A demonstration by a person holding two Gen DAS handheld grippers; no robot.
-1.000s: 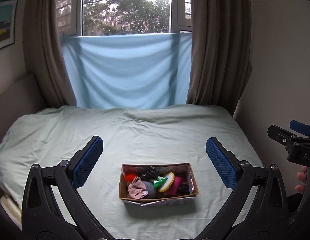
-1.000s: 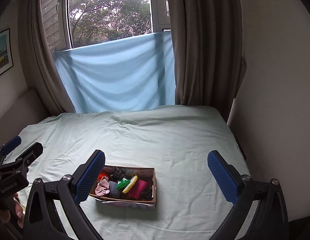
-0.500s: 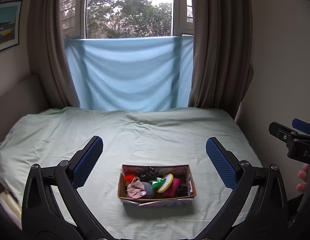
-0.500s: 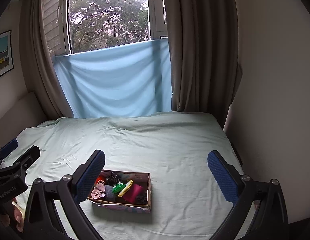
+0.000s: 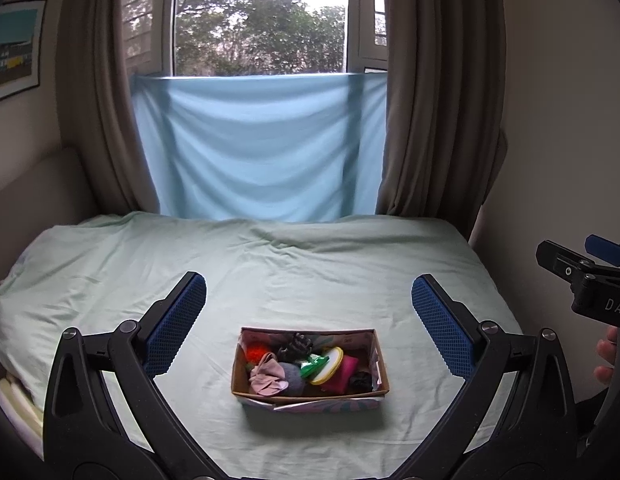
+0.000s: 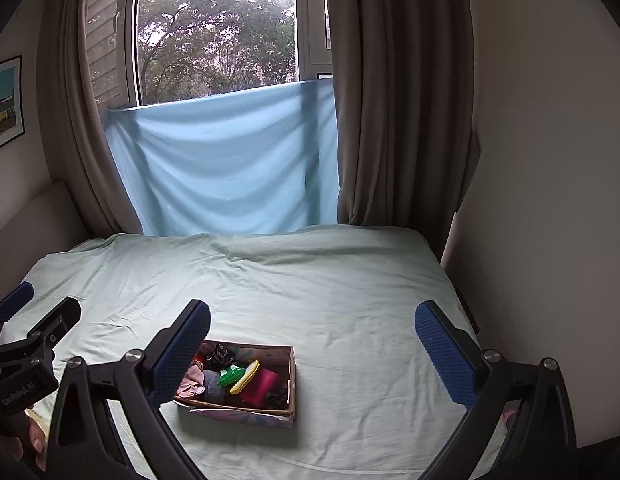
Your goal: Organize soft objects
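The cardboard box [image 5: 310, 364] sits on the bed [image 5: 269, 272] near its foot edge, packed with soft items: pink cloth [image 5: 265, 374], grey ball [image 5: 292, 376], magenta pouch [image 5: 342, 372], a yellow-rimmed round piece [image 5: 328, 364]. Nothing loose shows on the sheet, so you look either finished or not yet begun. Your left gripper [image 5: 307, 328] and right gripper [image 6: 312, 350] hover with jaws wide, holding nothing. Legible lettering: "DAS" on one gripper body, "GenRobot.AI" on the other.

Open cardboard box [image 5: 310, 394] on bed, crammed with colourful soft objects [image 5: 305, 368].
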